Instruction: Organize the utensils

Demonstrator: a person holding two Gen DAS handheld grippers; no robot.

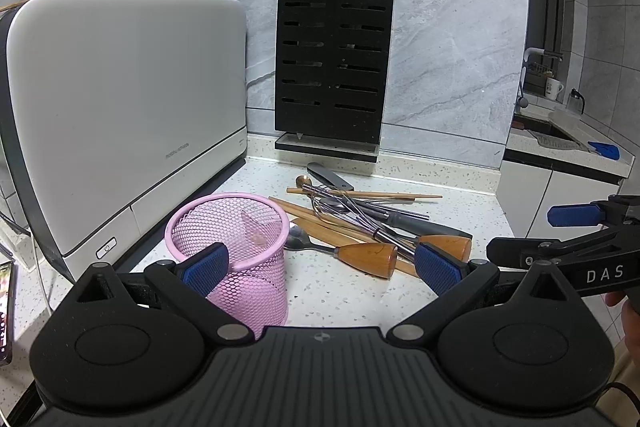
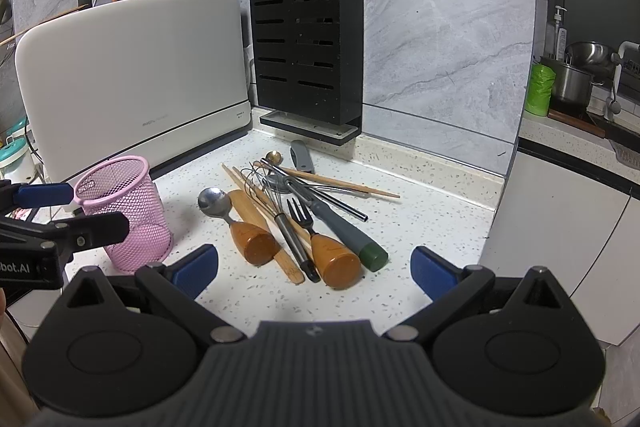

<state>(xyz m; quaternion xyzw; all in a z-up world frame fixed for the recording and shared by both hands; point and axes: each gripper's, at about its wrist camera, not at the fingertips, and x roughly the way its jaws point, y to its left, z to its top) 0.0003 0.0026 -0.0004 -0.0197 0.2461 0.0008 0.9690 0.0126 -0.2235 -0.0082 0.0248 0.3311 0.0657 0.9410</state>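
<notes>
Utensils (image 2: 288,215) lie in a loose heap on the speckled counter (image 2: 420,227), at the centre of your right wrist view. You see a spoon (image 2: 216,203) and a fork (image 2: 300,215), each with a stubby wooden handle, a wire whisk (image 2: 272,203), bamboo chopsticks (image 2: 340,183) and a grey tool with a green cap (image 2: 344,231), all crossing one another.

Your pink mesh cup (image 2: 128,215) stands upright at the left of that view, apart from the heap and just in front of the white appliance (image 2: 132,79). A black knife block (image 2: 308,43) stands against the wall at the upper centre.

Your right claw (image 2: 316,271) is spread wide and holds nothing; its blue pads sit at the lower middle of the frame, just short of the wooden handles.

Your left claw (image 1: 320,263) is also wide open and empty. In the left wrist view its left pad (image 1: 206,263) overlaps the cup's rim; you cannot tell whether it touches.
</notes>
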